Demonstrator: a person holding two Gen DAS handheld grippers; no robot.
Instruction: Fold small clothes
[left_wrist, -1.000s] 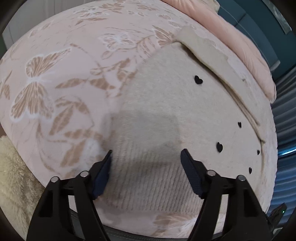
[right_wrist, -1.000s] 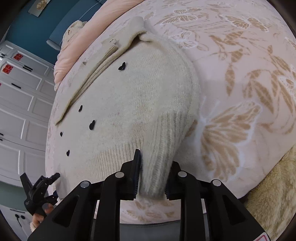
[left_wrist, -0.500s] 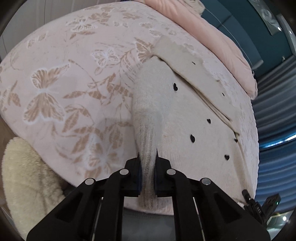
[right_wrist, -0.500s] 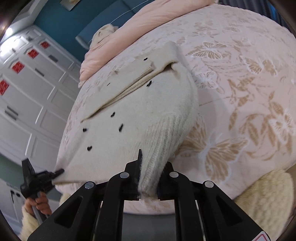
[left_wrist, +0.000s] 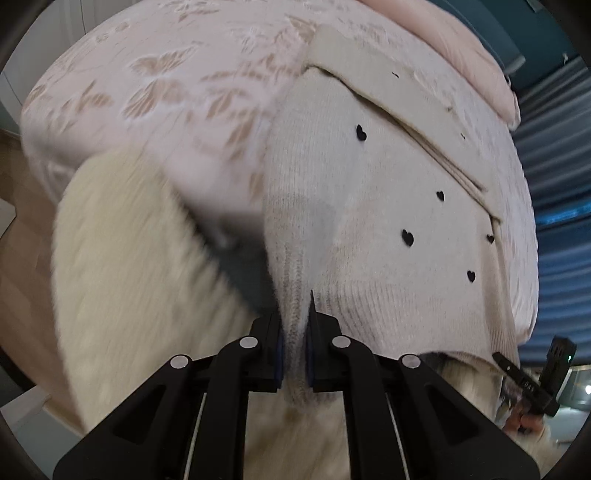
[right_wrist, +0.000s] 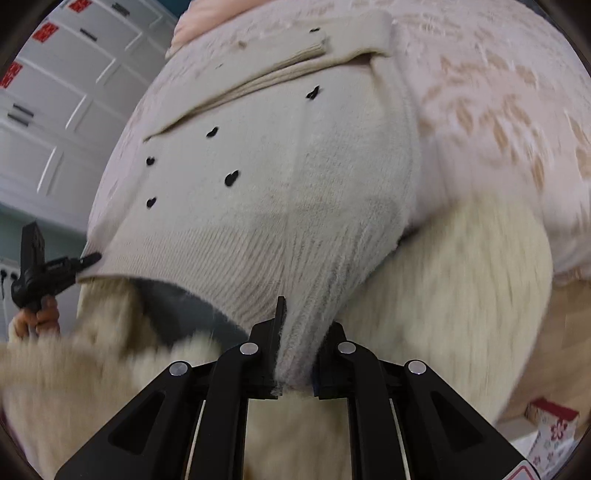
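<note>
The setting was a home bedroom. A bed (left_wrist: 192, 92) with a floral pink bedspread (right_wrist: 517, 122) lay ahead of the gripper; white panelled wardrobe doors (right_wrist: 66, 122) and a teal wall (left_wrist: 532, 22) stood beyond it.

I saw a cream knit sweater (left_wrist: 388, 206) dotted with small black hearts, ribbed at its near hem. Under it the bedspread (left_wrist: 177, 85) was pale pink with tan butterflies and leaves. A fluffy off-white blanket (right_wrist: 461, 295) lay nearer. Both grippers were black. On the far left, white cabinets (right_wrist: 55, 110) carried red labels.
</note>
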